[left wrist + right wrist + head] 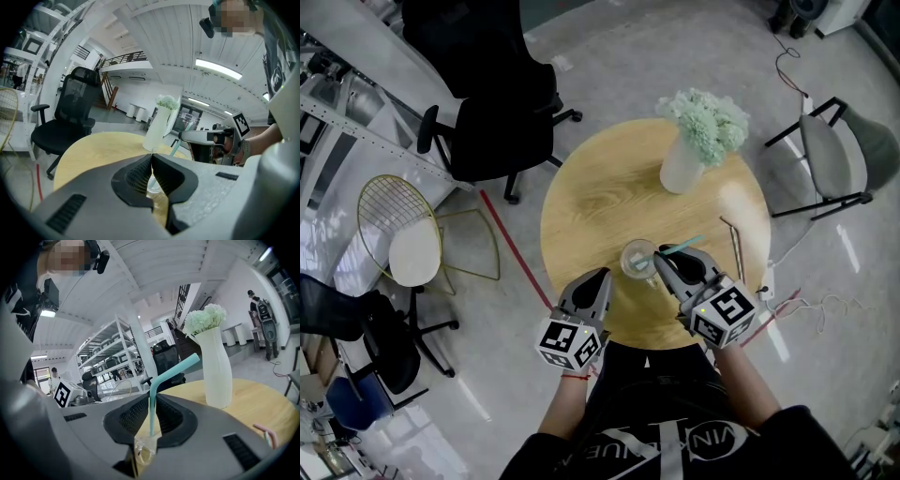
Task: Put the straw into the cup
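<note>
A clear cup [637,258] stands near the front edge of the round wooden table [591,202]. My right gripper [660,261] is shut on a teal bent straw [684,246] just right of the cup. In the right gripper view the straw [169,372] stands upright between the jaws of that gripper [152,398], its lower end at the cup's [144,451] mouth. My left gripper [600,277] hovers at the cup's front left, apart from it, with its jaws shut on nothing. In the left gripper view the cup [151,183] shows behind the closed tips of my left gripper [152,157].
A white vase of pale green flowers [682,169] stands at the table's far side. Spare straws [733,239] lie near the right rim. A black office chair [502,122], a wire chair [403,234] and a grey chair [848,155] surround the table.
</note>
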The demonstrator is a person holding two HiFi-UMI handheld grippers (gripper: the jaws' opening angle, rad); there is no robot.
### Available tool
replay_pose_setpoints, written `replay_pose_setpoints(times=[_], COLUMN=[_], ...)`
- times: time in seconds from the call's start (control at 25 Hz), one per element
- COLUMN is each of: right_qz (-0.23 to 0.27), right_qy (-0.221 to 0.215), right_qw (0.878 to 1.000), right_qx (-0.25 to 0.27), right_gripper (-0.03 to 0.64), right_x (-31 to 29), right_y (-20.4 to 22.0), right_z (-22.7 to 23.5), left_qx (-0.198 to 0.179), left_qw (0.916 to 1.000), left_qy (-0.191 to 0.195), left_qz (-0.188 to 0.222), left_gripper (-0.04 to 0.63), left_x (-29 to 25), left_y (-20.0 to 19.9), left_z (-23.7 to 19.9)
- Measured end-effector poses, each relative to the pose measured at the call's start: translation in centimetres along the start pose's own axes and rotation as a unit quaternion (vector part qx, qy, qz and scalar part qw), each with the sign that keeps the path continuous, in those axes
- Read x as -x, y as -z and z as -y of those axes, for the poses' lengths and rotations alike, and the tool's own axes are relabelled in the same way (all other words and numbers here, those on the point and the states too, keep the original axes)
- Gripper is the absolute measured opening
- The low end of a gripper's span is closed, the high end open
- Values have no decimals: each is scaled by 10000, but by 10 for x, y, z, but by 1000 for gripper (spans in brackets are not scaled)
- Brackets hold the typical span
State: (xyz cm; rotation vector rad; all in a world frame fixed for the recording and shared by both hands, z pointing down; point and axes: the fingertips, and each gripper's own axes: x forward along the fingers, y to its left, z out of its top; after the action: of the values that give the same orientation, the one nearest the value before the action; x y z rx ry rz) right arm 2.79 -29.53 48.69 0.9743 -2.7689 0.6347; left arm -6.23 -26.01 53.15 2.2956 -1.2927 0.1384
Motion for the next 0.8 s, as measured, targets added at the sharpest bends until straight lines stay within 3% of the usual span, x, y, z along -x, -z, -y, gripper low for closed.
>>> replay_pose_setpoints(times=[0.8], right_qz=[-171], right_qy=[167], right_qw=[9994], right_qx=[-235], right_gripper=[29], right_x=[-1], right_y=[15], right_z=[10], left_qx=[27], left_qw=[10000], left_qy=[19], left_qz=[-9], left_gripper=[14], left_x=[1], left_y=[0], left_z=[-1])
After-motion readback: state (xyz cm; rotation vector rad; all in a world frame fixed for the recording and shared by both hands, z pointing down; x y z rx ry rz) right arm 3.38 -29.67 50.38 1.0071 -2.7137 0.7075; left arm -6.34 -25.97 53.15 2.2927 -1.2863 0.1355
